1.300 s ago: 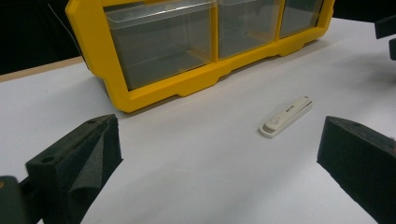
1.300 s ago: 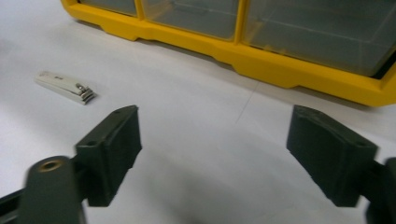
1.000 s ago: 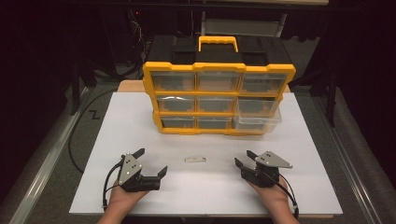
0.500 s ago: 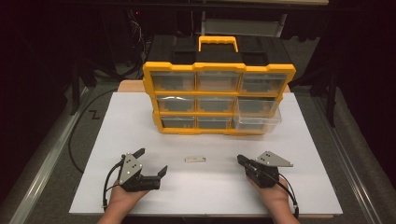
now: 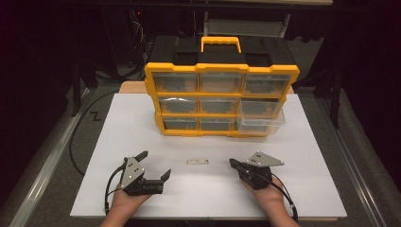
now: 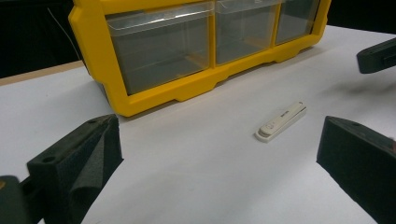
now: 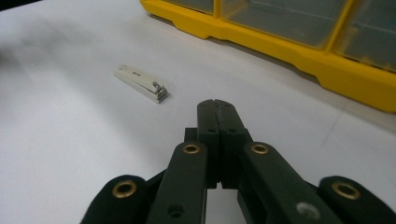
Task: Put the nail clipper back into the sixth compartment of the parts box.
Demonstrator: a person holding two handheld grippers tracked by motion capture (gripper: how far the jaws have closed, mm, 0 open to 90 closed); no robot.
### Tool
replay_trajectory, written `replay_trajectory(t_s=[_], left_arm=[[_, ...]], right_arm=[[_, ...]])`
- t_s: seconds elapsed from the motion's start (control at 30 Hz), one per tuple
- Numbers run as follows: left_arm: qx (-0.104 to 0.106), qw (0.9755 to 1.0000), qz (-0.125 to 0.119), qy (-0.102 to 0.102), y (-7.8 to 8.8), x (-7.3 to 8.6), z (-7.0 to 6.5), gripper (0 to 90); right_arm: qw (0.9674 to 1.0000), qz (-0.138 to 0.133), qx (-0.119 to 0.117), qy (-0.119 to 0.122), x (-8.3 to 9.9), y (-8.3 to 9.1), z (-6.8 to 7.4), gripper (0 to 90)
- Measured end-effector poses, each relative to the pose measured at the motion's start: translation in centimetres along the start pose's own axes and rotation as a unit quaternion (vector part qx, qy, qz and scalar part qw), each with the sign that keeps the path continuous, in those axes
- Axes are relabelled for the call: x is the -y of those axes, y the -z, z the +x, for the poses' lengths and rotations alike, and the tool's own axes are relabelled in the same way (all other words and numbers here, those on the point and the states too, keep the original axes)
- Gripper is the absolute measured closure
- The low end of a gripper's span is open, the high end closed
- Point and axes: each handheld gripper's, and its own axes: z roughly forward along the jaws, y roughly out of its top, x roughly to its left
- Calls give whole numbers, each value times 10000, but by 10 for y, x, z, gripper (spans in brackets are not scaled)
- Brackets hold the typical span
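Light falls from above onto the white rectangular desk (image 5: pixel 142 123), which glows evenly while everything around it sinks into near blackness. In the right gripper view the yellow plastic drawer cabinet (image 7: pixel 299 51) behind the desk's middle blurs; a soft shadow smudges the desk's far corner there.

This looks like a lab or test bench set up for recording, not a home. A yellow-and-black parts organizer (image 5: pixel 221 97) with clear plastic drawers stands on a plain white board (image 5: pixel 118 137) laid over a table. Behind the organizer everything is dark, with black drapes or panels and a tangle of wires (image 5: pixel 139 23) to its upper left. To the left of the organizer a black cable (image 5: pixel 87 123) runs along grey floor matting beside a metal rail (image 5: pixel 45 165). To its right, more grey matting and dark stand legs show.
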Motion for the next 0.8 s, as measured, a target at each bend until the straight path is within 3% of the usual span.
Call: replay_trajectory(t_s=[0.13,0.17,0.8], left_arm=[[-13,10000,-41,12,2,0,1,5],[-16,10000,-62,31,2,0,2,5],[52,9998,-182,88,2,-1,3,5]], right_arm=[[9998,104,-13,140,-5,-10,6,900],[9994,180,-4,282,-7,-17,10,900],[9969,608,-89,499,-38,-78,21,900]])
